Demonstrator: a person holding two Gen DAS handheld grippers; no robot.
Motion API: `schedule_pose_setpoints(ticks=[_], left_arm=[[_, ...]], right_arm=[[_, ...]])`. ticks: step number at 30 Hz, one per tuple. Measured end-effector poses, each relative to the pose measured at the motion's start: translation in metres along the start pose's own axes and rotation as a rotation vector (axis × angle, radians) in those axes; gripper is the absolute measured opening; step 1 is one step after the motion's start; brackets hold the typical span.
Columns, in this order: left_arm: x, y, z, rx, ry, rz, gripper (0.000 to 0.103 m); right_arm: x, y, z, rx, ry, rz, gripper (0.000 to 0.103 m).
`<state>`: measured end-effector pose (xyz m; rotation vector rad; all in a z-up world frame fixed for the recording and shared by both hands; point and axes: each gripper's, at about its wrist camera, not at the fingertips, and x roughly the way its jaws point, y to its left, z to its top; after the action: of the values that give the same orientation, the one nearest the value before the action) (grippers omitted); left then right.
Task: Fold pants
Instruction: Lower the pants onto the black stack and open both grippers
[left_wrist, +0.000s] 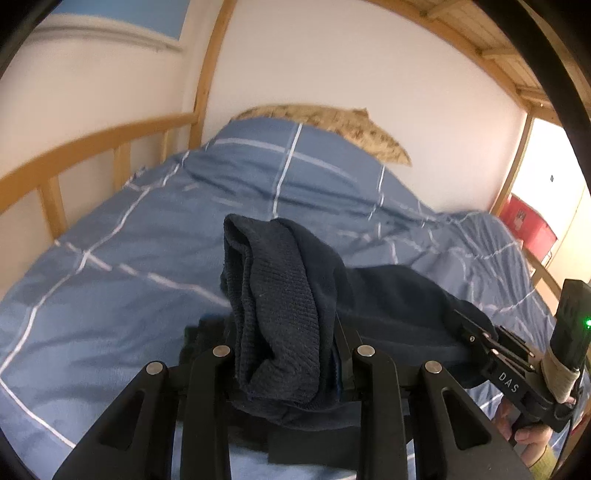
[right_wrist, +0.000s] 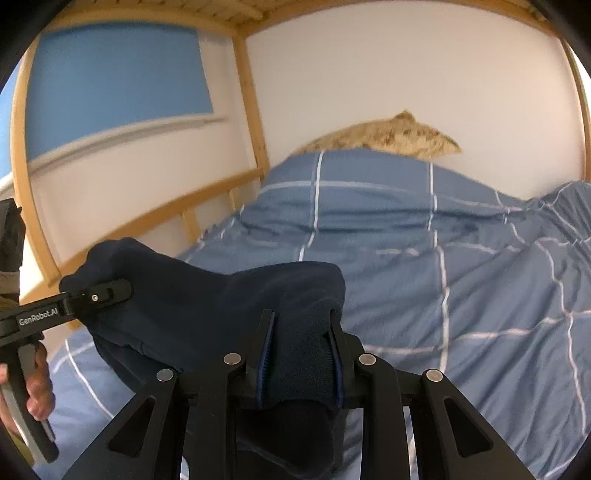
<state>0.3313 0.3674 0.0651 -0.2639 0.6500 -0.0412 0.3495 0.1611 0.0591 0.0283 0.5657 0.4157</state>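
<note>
The left gripper, marked "GenRobot.AI", clamps one bunched end of the single pair of pants. The right gripper, marked "DAS", clamps the other end. The pants hang between both grippers above the duvet, one pillow beyond.

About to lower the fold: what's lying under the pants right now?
Under the dark navy pants, held up by the left tool and right tool, only the blue checked duvet shows. The patch directly beneath the hanging fabric is hidden.
</note>
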Motion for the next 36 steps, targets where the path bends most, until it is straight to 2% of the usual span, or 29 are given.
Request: schedule_pose_setpoints(ticks=[5, 10, 12, 14, 15, 16, 18, 20, 22, 24, 25, 27, 30, 34, 35, 36], left_arm=[[0.019, 0.018, -0.022, -0.031, 0.062, 0.009, 0.030], [0.026, 0.029, -0.031, -0.082, 0.097, 0.014, 0.033], [0.026, 0.031, -0.032, -0.082, 0.102, 0.032, 0.043], [0.024, 0.032, -0.032, -0.076, 0.107, 0.061, 0.052], [0.022, 0.032, -0.032, -0.066, 0.107, 0.089, 0.059], [0.020, 0.032, -0.033, -0.059, 0.104, 0.105, 0.061], [0.012, 0.029, -0.034, -0.031, 0.098, 0.138, 0.068], [0.004, 0.028, -0.032, -0.019, 0.094, 0.158, 0.068], [-0.005, 0.026, -0.028, -0.020, 0.083, 0.174, 0.069], [-0.020, 0.020, -0.023, -0.009, 0.048, 0.182, 0.078], [-0.025, 0.019, -0.021, -0.007, 0.032, 0.193, 0.079], [-0.038, 0.014, -0.016, 0.005, 0.003, 0.202, 0.079], [-0.049, 0.008, -0.014, 0.012, 0.004, 0.208, 0.079], [-0.068, -0.012, -0.020, 0.036, -0.013, 0.257, 0.079], [-0.074, -0.018, -0.022, 0.049, -0.021, 0.268, 0.082], [-0.079, -0.025, -0.025, 0.063, -0.023, 0.275, 0.089]], right_arm=[[0.014, 0.000, -0.030, 0.016, 0.070, -0.005, 0.028], [0.026, 0.004, -0.046, 0.011, 0.149, -0.028, 0.030], [0.027, 0.006, -0.049, 0.011, 0.160, -0.036, 0.032], [0.027, 0.006, -0.050, 0.017, 0.172, -0.048, 0.039], [0.028, 0.006, -0.050, 0.019, 0.183, -0.057, 0.044], [0.028, 0.006, -0.050, 0.020, 0.188, -0.065, 0.052], [0.026, 0.005, -0.050, 0.023, 0.201, -0.093, 0.060], [0.022, 0.005, -0.048, 0.030, 0.193, -0.101, 0.063], [0.016, 0.007, -0.045, 0.033, 0.185, -0.099, 0.069], [0.010, 0.010, -0.041, 0.032, 0.169, -0.088, 0.072], [0.006, 0.012, -0.039, 0.027, 0.159, -0.083, 0.075], [0.001, 0.016, -0.035, 0.017, 0.148, -0.068, 0.076], [-0.008, 0.017, -0.032, 0.032, 0.140, -0.055, 0.076], [-0.028, 0.018, -0.031, 0.033, 0.107, -0.047, 0.076], [-0.032, 0.017, -0.031, 0.037, 0.103, -0.045, 0.076], [-0.040, 0.015, -0.031, 0.041, 0.098, -0.049, 0.081]])
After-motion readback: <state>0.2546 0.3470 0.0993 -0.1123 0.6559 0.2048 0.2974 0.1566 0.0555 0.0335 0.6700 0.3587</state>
